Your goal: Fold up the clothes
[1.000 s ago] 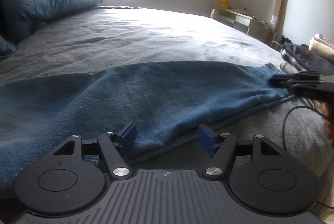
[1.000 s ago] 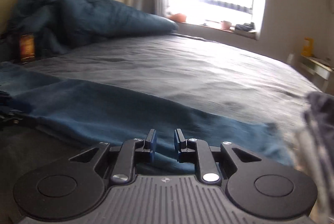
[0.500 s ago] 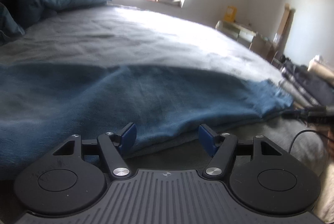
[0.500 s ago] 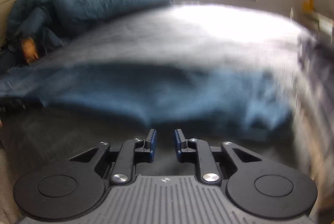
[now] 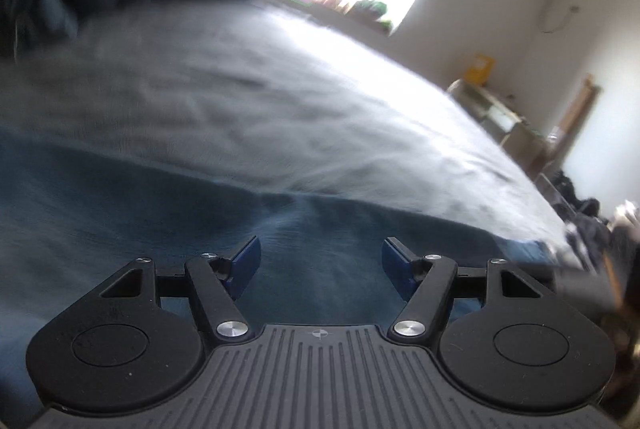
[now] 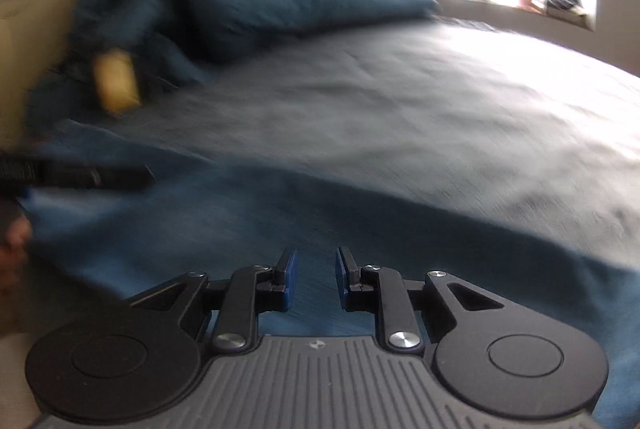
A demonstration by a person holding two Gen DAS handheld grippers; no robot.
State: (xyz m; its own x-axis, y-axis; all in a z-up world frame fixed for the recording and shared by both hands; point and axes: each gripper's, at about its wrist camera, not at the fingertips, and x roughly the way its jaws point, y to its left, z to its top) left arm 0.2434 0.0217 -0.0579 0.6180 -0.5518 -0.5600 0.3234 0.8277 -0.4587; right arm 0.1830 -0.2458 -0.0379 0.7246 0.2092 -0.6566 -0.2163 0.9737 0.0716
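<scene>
Blue jeans [image 5: 320, 225] lie flat across the grey bed sheet [image 5: 280, 101]. My left gripper [image 5: 320, 263] hovers low over the denim, fingers wide open and nothing between them. In the right wrist view the same jeans [image 6: 260, 221] fill the foreground. My right gripper [image 6: 317, 279] is over them, its blue pads [image 6: 289, 281] a narrow gap apart with only cloth showing beyond. The left gripper [image 6: 80, 175] shows as a dark blur at the left edge. The right gripper [image 5: 580, 281] is a blur at the right edge. Both views are motion-blurred.
A rumpled dark blue duvet [image 6: 240, 1] is heaped by the headboard, with a yellowish object [image 6: 118, 85] beside it. A pile of dark clothes [image 5: 588, 217] sits at the bed's right end. A low desk [image 5: 492, 109] stands by the wall under a bright window.
Both grippers have swung forward over the jeans, which now reach under their fingers. The left view has tilted. Finger openings look unchanged.
</scene>
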